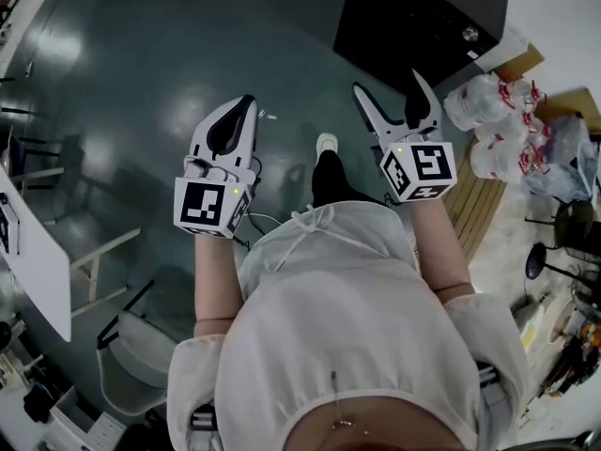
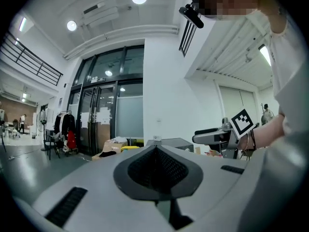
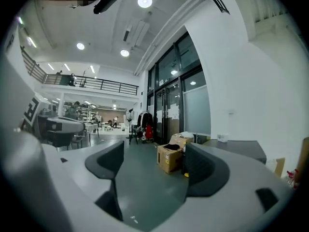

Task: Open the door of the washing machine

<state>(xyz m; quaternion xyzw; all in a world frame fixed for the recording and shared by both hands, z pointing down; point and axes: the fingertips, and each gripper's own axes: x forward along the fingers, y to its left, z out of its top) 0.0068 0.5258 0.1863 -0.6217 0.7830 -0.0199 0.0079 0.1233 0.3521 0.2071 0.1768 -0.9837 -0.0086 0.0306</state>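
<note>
In the head view a dark boxy machine stands on the floor ahead at the upper right; its door is hidden from here. It shows as a grey-topped box at the right of the right gripper view and small in the left gripper view as a box. My left gripper is held out level with its pads pressed together and nothing between them. The right gripper stands open and empty, short of the machine and apart from it.
Bags of plastic bottles and a wooden pallet lie to the right. A white table and a chair are at the left. An open cardboard box sits on the floor beside the machine, by glass doors.
</note>
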